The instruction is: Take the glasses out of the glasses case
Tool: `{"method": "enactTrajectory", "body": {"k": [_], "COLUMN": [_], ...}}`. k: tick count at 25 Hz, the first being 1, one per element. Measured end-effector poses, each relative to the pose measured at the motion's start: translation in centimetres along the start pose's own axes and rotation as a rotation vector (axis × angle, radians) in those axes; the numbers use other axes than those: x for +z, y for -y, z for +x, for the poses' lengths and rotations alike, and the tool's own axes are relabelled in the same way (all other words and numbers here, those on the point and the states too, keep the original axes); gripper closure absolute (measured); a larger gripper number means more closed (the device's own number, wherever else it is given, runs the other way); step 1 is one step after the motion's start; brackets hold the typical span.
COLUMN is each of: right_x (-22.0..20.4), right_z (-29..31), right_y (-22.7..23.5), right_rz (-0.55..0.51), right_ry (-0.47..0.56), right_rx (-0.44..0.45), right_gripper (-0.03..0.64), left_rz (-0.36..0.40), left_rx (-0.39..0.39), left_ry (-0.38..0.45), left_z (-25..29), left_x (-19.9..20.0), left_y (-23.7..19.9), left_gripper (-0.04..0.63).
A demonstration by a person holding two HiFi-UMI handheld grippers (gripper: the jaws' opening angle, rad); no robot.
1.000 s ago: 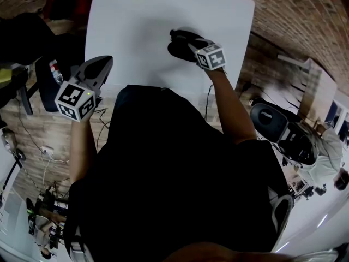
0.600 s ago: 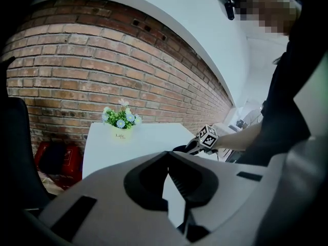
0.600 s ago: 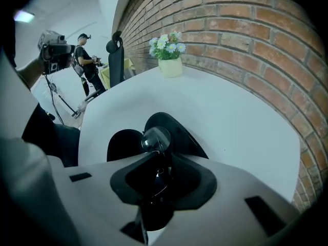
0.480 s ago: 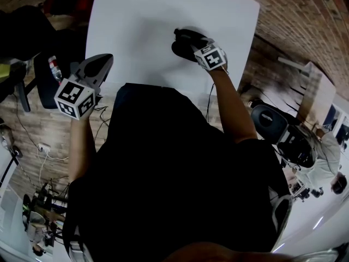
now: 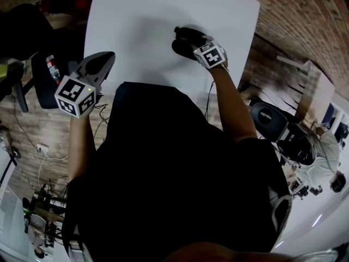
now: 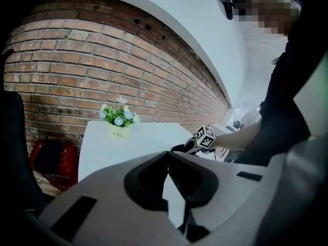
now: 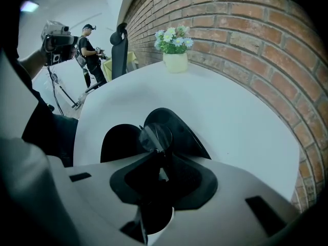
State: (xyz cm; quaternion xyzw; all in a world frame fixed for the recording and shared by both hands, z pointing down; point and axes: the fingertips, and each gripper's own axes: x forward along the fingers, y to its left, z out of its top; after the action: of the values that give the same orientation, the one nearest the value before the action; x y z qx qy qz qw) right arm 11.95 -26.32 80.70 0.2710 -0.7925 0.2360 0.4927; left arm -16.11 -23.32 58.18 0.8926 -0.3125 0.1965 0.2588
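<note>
Moved since a second ago: almost nothing. The right gripper (image 7: 160, 158) is kept at the open black clamshell glasses case (image 7: 180, 133). Its jaws are closed on the round-lens glasses (image 7: 156, 136), whose lens is seen just beyond the tips with the case behind. Extraction is judged under way. Left gripper (image 6: 167, 157): jaws closed, nothing held.

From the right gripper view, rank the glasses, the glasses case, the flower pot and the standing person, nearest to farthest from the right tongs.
1. Glasses: held in the right tongs.
2. Glasses case: open on the table, just beyond the tips.
3. Flower pot: table's far end.
4. Standing person: beyond the table, far left.
</note>
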Motion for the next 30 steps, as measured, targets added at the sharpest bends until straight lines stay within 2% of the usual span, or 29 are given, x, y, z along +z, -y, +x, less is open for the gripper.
{"method": "enactTrajectory", "body": {"k": [17,25,30], "right_x": [-0.1,-0.1,-0.2], "right_z": [0.1,-0.6,-0.9], "right_y": [0.0,0.7,0.6], "right_rz": [0.001,-0.029,-0.022], "right_ry": [-0.012,0.009,0.012], "right_rx": [0.009,-0.045,-0.038], "right_gripper": [0.569,0.584,0.588], "left_rz": [-0.007,-0.005,-0.01], "left_rx": [0.006,0.007,0.003], "left_ry": [-0.007,0.0,0.002], "left_z": [-0.3,-0.5,-0.5], "left_x": [-0.2,0.0,0.0], "left_y": [-0.2,0.3,0.5], "left_gripper": [0.586,0.586,0.586]}}
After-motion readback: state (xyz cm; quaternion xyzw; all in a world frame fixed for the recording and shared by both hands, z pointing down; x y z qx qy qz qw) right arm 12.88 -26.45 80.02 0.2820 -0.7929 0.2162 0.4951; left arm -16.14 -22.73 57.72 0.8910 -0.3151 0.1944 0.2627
